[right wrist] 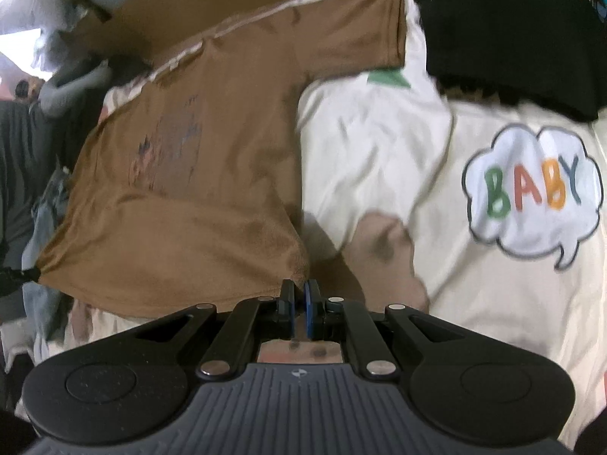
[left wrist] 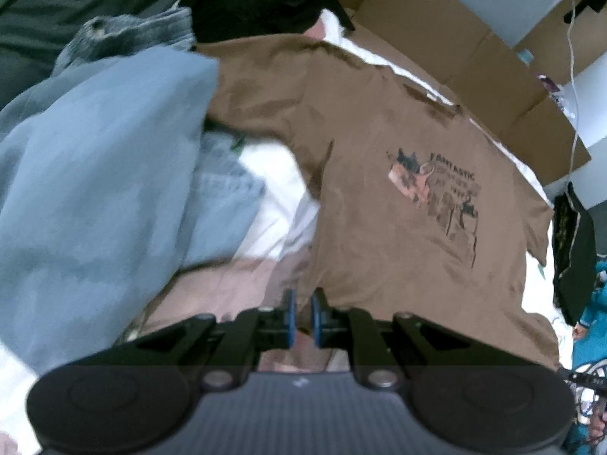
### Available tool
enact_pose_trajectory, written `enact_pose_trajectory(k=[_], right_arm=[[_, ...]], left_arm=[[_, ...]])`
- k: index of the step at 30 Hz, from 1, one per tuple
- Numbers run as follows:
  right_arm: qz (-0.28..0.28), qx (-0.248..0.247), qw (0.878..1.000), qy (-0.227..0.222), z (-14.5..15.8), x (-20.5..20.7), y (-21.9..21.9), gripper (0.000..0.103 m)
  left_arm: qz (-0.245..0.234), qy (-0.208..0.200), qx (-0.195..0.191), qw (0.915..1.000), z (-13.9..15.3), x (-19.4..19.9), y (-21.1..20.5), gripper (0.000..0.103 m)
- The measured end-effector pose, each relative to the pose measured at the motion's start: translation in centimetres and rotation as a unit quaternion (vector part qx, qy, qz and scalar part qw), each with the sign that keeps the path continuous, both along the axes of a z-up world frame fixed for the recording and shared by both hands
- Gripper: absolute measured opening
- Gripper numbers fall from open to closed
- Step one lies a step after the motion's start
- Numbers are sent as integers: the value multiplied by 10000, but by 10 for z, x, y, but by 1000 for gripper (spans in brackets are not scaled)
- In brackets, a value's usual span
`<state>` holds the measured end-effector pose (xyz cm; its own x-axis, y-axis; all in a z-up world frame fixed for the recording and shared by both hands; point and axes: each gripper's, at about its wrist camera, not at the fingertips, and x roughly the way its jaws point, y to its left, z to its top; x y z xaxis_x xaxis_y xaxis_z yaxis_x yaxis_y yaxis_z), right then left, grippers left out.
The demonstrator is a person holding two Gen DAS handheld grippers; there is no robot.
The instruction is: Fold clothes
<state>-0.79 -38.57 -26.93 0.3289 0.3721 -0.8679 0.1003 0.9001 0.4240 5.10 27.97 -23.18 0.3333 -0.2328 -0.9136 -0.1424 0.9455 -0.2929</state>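
I have each gripper pinched on a bottom corner of the brown cotton T-shirt (left wrist: 379,121): my left gripper (left wrist: 302,313) and my right gripper (right wrist: 299,309) are both clenched on its hem at the bottom middle of each view. The shirt lies flat on the cream bed cover (right wrist: 474,303), so no fold is done yet. The shirt says "FANTASTIC", the cover says "BABY".

"FANTASTIC" on shirt (left wrist: 398,189); "BABY" on blanket (right wrist: 493,284)
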Motion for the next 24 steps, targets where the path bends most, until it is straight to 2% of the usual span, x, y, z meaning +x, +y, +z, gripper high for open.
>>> enact_pose_trajectory(k=[6, 15, 24], right_arm=[[149, -31, 9996, 225, -3, -25, 6, 4], [599, -91, 9974, 388, 9, -51, 22, 3], [778, -311, 9957, 396, 19, -63, 29, 3]], left_arm=[[47, 197, 5, 9998, 4, -30, 10, 9], [186, 241, -16, 9995, 21, -66, 26, 9], [314, 303, -102, 9990, 18, -95, 33, 9]])
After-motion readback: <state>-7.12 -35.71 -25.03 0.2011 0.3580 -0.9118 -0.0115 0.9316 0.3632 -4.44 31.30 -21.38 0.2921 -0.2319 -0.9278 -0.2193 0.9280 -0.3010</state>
